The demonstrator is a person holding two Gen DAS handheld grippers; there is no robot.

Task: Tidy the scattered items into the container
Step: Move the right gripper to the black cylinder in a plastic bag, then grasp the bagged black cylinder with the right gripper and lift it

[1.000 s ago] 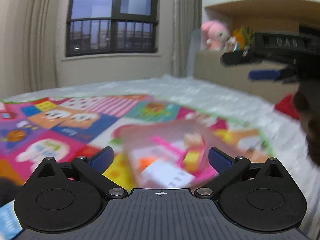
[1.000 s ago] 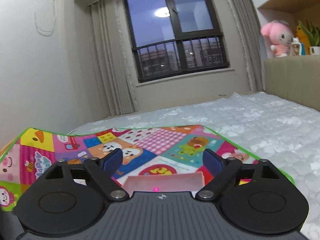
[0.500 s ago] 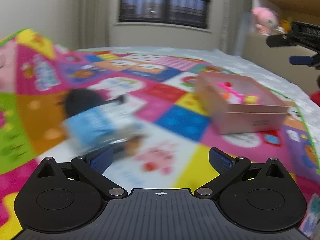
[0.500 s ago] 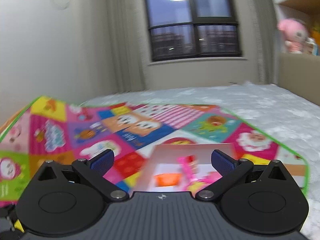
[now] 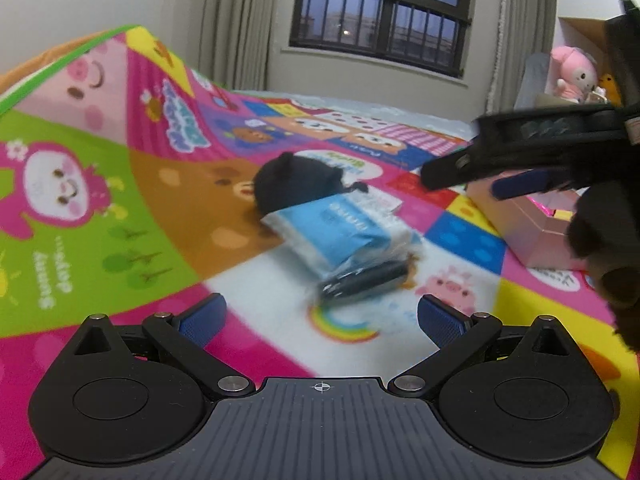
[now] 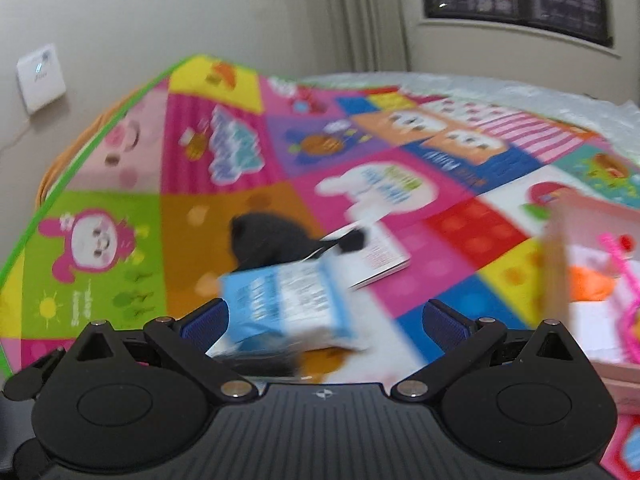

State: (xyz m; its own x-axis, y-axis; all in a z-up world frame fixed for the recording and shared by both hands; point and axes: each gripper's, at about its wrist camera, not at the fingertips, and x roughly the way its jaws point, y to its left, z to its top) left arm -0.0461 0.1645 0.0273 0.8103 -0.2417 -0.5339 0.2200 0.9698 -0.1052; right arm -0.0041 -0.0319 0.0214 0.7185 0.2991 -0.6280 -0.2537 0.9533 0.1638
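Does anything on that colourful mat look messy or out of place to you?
Yes. A blue-and-white packet lies tilted in a loose pile: it leans on a black plush toy and rests over a dark object and a white card. They sit on the play mat, outside the pink box, which already holds small items.

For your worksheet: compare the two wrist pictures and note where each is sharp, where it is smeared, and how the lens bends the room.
Left wrist view: the left gripper is crisp, the blue packet and the black soft toy are soft, and the curtains bow. Right wrist view: heavier smear across the play mat, the packet and the pink box; only the right gripper is sharp, and the window tilts.
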